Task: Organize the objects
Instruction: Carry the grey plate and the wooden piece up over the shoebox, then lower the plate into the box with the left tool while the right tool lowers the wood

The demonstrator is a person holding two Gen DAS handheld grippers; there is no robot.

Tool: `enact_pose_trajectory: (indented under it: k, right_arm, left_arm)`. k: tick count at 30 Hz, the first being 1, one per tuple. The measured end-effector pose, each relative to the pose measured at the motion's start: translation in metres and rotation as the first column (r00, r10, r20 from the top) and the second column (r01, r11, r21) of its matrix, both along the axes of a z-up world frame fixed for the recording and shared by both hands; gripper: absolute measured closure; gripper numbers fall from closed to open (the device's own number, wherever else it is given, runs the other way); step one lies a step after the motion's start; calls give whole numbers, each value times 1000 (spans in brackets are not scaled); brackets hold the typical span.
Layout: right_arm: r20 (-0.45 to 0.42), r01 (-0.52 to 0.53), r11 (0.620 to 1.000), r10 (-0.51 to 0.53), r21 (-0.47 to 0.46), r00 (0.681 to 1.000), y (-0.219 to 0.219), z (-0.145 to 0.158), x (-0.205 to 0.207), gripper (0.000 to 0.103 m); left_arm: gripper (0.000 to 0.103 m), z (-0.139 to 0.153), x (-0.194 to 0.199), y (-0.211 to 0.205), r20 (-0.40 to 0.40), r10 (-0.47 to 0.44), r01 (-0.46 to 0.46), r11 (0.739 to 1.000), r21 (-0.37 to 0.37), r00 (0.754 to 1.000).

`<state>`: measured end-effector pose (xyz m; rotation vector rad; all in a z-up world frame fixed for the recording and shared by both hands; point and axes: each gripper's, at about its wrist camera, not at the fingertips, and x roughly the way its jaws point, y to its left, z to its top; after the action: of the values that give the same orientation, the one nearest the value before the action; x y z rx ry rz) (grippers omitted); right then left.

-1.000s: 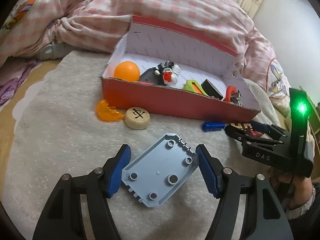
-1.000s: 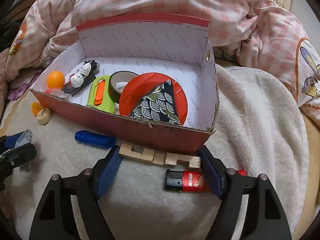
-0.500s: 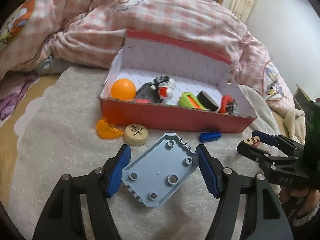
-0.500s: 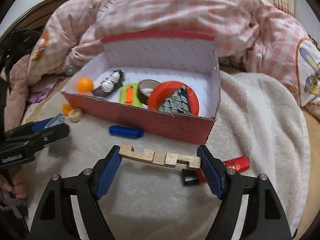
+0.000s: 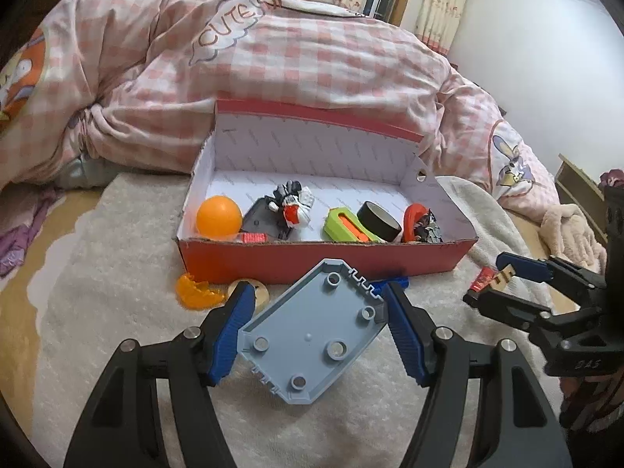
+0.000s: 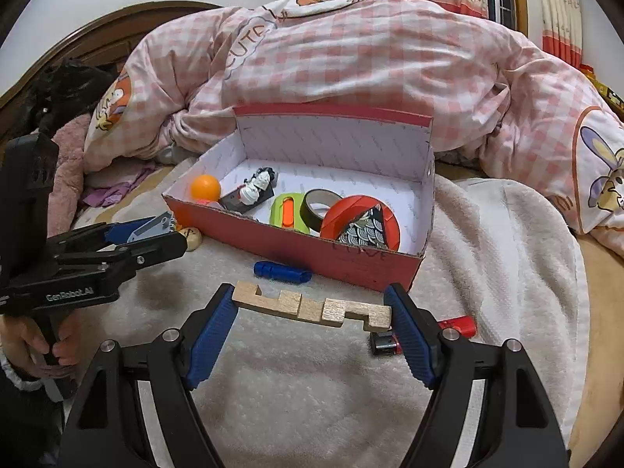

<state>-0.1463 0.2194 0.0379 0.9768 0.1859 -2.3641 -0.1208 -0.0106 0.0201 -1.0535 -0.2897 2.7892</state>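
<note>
Box [image 5: 319, 263]: one, red cardboard, white-lined, open, on cream fleece blanket [image 5: 97, 312] atop bed. Inside, left to right: one orange ball [image 5: 218, 218], one toy figure [image 5: 292, 206], one green case [image 5: 345, 230], one black tape roll [image 5: 380, 226]. Left gripper [image 5: 318, 335], jaws part-open, clamps one grey-blue studded plastic plate [image 5: 312, 335]. Right gripper [image 6: 312, 319], jaws wide, clamps one notched wooden bar [image 6: 312, 308]. Quilt [image 5: 273, 50] reads "CUTE".

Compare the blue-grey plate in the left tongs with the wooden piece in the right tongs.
The blue-grey plate is smooth plastic; the wooden piece is pale bare wood. The plate is a broad flat panel with round studs and a notched edge; the wooden piece is a narrow bar with stepped notches. The plate sits tilted on a diagonal; the bar spans almost level. Both are clamped at their ends, lifted off the blanket.
</note>
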Motion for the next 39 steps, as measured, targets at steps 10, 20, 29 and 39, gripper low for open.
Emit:
enact_pose_trajectory:
  k: [10,20,29,39]
  right_arm:
    - [-86,0,998,-5,-59,996,-2,17,5,24]
    - [-137,36,984,-60,-174,989,1,26,0,24]
    - [-106,76,975,-100,-210,989,-2,24,-23,24]
    - [-124,89,990,-102,-111,987,-17,10,-36,24]
  left_arm:
    - [35,16,-1,0,-73,-29,27,999,-33,997]
    - [35,31,-2,-3,-109,-57,53,998,-42,992]
    - [35,35,-23,2,-147,-89,77,994,-81,985]
    - [35,24,-52,-8,-141,-72,60,995,-86,987]
